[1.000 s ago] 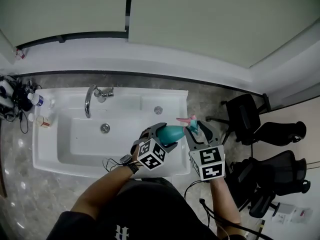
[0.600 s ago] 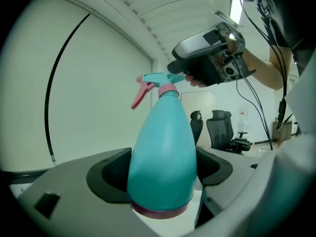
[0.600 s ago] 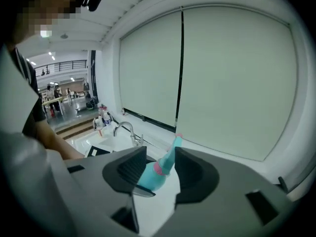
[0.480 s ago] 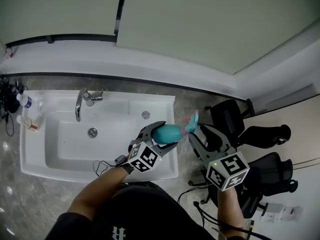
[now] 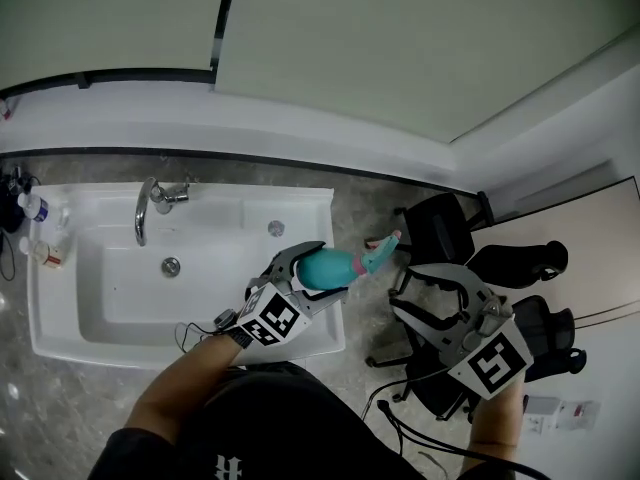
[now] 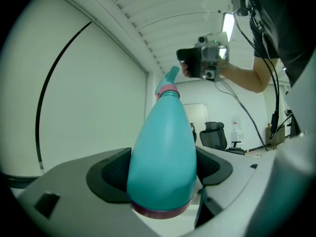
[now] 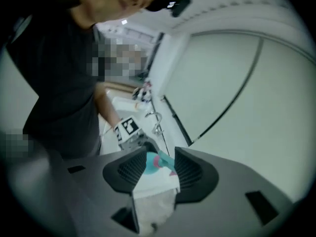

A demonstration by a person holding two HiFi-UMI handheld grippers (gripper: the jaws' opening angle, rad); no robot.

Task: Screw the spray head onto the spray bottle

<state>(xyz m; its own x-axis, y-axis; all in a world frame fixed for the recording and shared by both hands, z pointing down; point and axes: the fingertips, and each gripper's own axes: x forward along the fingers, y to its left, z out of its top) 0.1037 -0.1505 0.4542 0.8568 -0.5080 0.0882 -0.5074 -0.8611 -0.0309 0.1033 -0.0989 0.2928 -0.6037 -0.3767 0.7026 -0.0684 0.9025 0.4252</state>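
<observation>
A teal spray bottle (image 5: pixel 325 268) lies tilted between the jaws of my left gripper (image 5: pixel 322 271), which is shut on its body. Its teal spray head (image 5: pixel 378 254), with a pink collar, sits on the neck and points right, past the sink's edge. In the left gripper view the bottle (image 6: pixel 163 142) fills the middle, pressed by both pads, with the spray head (image 6: pixel 169 81) at its far end. My right gripper (image 5: pixel 405 290) hangs open below and right of the head, clear of it. In the right gripper view the bottle (image 7: pixel 150 163) shows far off through the empty gap of the right gripper (image 7: pixel 158 169).
A white sink (image 5: pixel 60 338) with a chrome faucet (image 5: pixel 150 200) takes up the left half of the stone counter. Small bottles (image 5: pixel 30 208) stand at its left end. Black office chairs (image 5: pixel 520 263) crowd the floor on the right. A pale wall runs behind.
My right gripper has come off the spray head and drawn back down and to the right, with its jaws apart. The left gripper still holds the bottle in much the same pose.
</observation>
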